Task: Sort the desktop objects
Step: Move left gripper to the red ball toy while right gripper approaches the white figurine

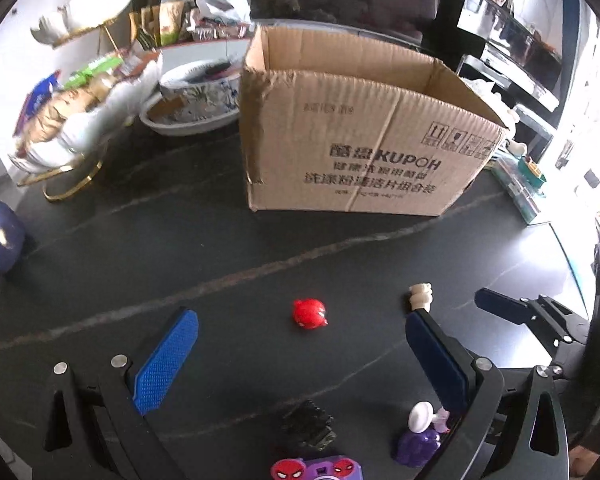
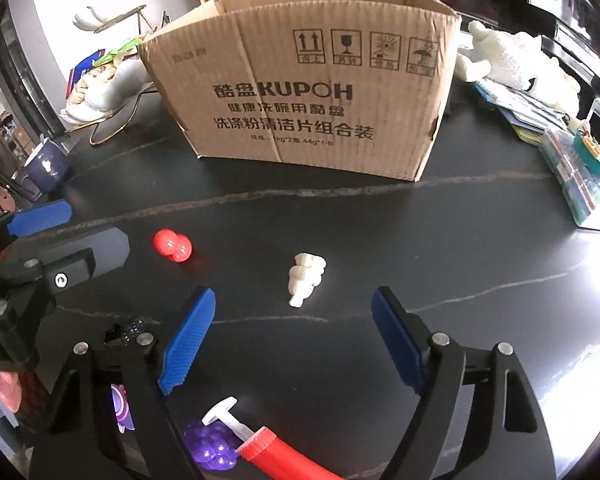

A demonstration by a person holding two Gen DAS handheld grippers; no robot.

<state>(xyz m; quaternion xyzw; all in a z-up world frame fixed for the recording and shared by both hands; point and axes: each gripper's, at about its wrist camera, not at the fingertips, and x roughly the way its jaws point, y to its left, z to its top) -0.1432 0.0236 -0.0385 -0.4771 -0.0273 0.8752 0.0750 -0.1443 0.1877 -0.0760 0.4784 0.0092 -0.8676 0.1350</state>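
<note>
Dark veined desk (image 2: 480, 264) strewn with small toys around an open cardboard box (image 2: 308, 92).

The box stands upright toward the back of the desk, printed side forward. In front of it lie a red round toy (image 2: 173, 245) and, just to its right, a white ridged figure (image 2: 305, 278) on its side, apart from each other. Nearer the front edge lie a purple grape-like toy (image 2: 214, 446) touching a red tube with a white plunger (image 2: 268, 450), and a small black piece (image 2: 118, 334). A navy mug (image 2: 46, 168) stands at the left, a white plush (image 2: 516, 62) and a clear organiser case (image 2: 580, 184) at the right.

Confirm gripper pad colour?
Blue, ribbed pads on black arms; clearest in the right wrist view.
</note>
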